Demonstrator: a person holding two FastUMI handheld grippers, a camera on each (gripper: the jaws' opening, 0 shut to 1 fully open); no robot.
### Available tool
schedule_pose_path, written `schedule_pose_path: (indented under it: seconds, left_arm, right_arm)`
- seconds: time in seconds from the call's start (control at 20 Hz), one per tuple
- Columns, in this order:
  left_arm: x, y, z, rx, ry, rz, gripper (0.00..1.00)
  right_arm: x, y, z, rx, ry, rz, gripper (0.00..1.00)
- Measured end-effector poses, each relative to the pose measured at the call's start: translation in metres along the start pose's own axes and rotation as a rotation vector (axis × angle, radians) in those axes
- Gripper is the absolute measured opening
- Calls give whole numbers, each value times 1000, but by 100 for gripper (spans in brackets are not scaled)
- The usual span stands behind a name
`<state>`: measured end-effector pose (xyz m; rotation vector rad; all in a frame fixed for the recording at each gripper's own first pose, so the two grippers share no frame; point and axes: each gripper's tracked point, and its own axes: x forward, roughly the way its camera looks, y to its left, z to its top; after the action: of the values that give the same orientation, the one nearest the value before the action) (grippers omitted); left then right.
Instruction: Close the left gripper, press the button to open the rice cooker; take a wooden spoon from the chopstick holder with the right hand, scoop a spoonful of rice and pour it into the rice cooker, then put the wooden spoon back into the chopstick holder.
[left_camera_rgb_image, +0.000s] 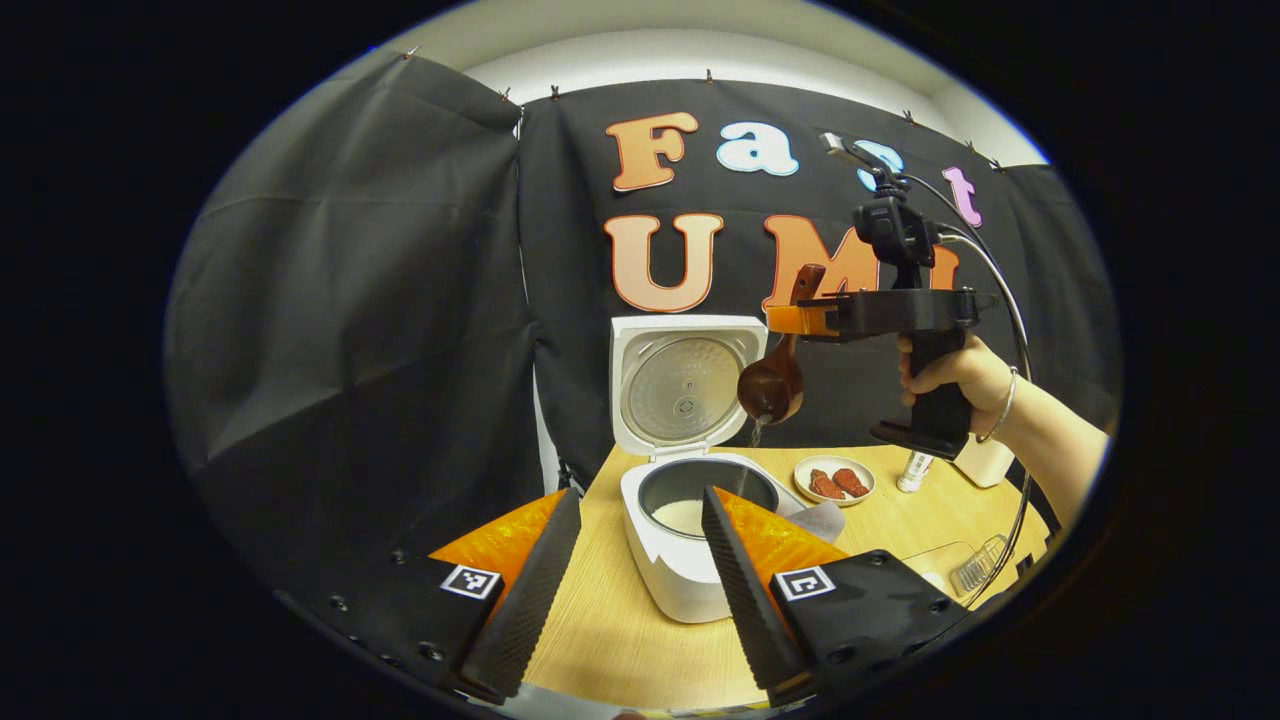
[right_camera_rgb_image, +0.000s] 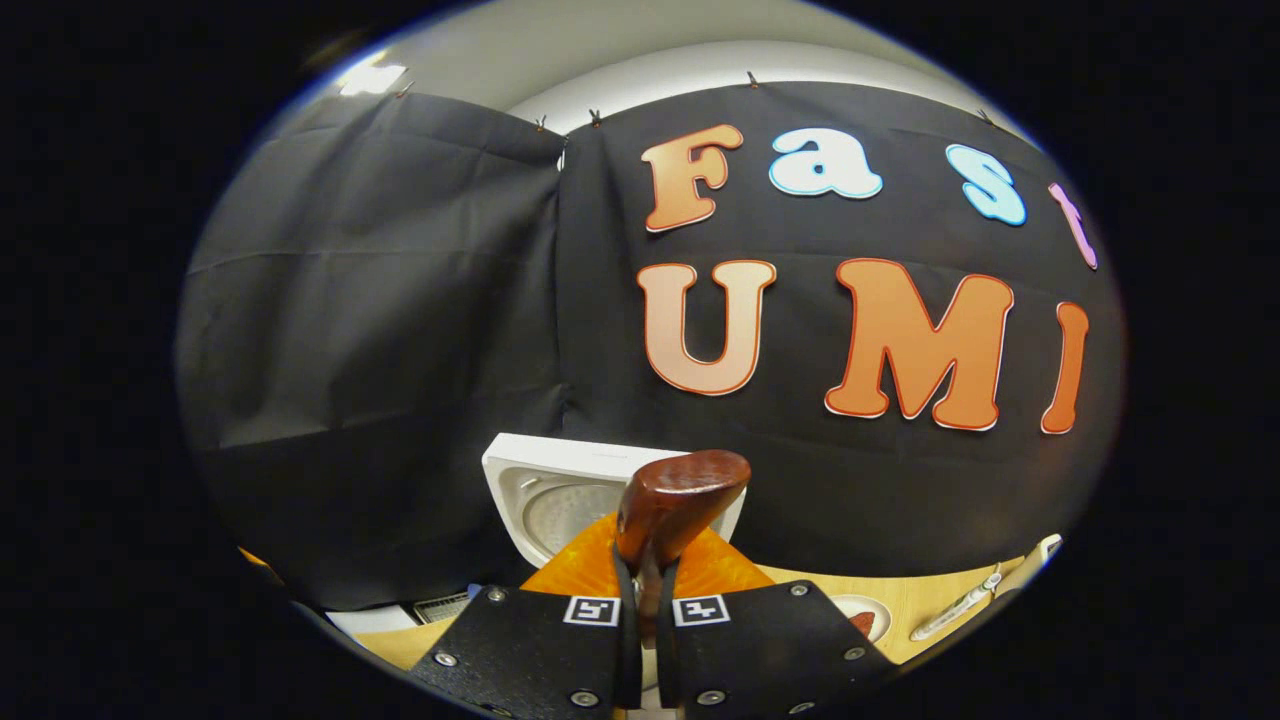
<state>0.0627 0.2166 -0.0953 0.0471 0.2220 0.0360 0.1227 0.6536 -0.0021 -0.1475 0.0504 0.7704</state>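
**A:** What stands on the table (left_camera_rgb_image: 620, 620)?

**B:** A white rice cooker (left_camera_rgb_image: 680, 575) with its lid (left_camera_rgb_image: 683, 385) swung up and standing open behind the pot; a pale layer of rice (left_camera_rgb_image: 680, 515) lies in the inner bowl; so the button press looks done.

**A:** Where is the wooden spoon?

**B:** The wooden spoon (left_camera_rgb_image: 772, 385) hangs above the open pot, bowl tipped downward; a thin stream of grains falls from it toward the cooker; the pour seems to be under way.

**A:** What holds it?

**B:** The right gripper (left_camera_rgb_image: 800, 318), carried by a hand (left_camera_rgb_image: 945, 375) on its grip; in the right gripper view its two fingers are drawn together on the spoon's handle (right_camera_rgb_image: 660, 530), pressing it from both sides.

**A:** And the left gripper?

**B:** The left gripper (left_camera_rgb_image: 640, 590) waits low in front of the cooker; its fingers stand apart with nothing between them.

**A:** What else is nearby?

**B:** A small plate (left_camera_rgb_image: 835, 482) of reddish food sits to the right of the cooker.

**A:** What is left?

**B:** By my reading, finishing the pour; then returning the spoon to the chopstick holder, which I cannot pick out.
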Motion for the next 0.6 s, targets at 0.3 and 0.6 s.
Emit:
schedule_pose_path:
  seconds: [0.3, 0.6]
  left_arm:
    - [1, 0, -1, 27, 2, 13, 85]
    - [-2, -10, 6, -10, -7, -8, 84]
  right_arm:
    - [-9, 7, 4, -102, -30, 37, 5]
    - [-21, -13, 3, 16, -2, 30, 5]
